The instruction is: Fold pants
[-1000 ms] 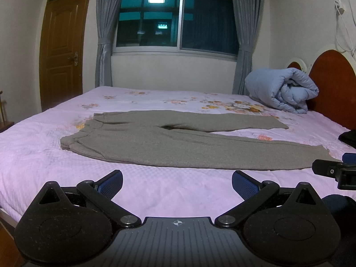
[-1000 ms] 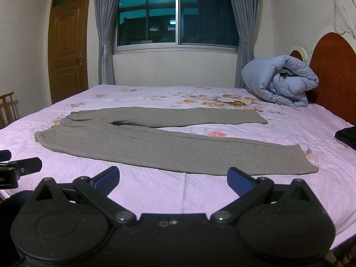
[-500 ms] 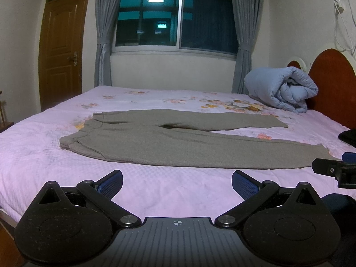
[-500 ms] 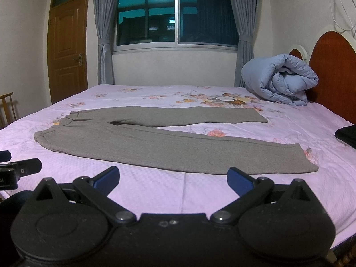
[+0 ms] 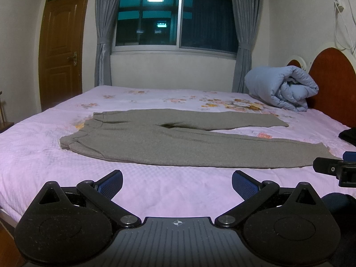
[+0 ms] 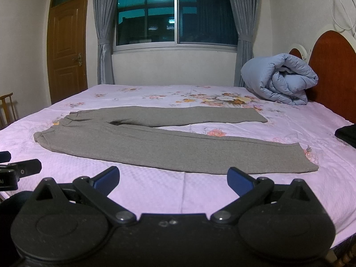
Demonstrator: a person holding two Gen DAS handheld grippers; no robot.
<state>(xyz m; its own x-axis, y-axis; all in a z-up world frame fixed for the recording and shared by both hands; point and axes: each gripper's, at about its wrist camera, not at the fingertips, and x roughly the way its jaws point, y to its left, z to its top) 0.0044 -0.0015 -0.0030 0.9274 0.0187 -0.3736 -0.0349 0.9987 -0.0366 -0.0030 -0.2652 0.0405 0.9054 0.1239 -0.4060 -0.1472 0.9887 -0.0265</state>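
Note:
Grey pants (image 5: 155, 142) lie flat on the pink bed (image 5: 33, 155), waistband at the left, both legs spread toward the right. They also show in the right wrist view (image 6: 155, 146). My left gripper (image 5: 177, 182) is open and empty, above the near edge of the bed, short of the pants. My right gripper (image 6: 173, 179) is open and empty, just short of the near leg. Each gripper's tip shows at the edge of the other's view.
A rolled blue quilt (image 5: 280, 89) lies at the far right by the red headboard (image 5: 331, 82). A dark item (image 6: 346, 134) sits at the bed's right edge. A wooden door (image 5: 60, 51) and curtained window (image 5: 175, 20) are behind the bed. A chair (image 6: 7, 106) stands left.
Both views have shifted very slightly; the pants sit a touch lower in frame. Both grippers remain open and nothing on the bed has moved.

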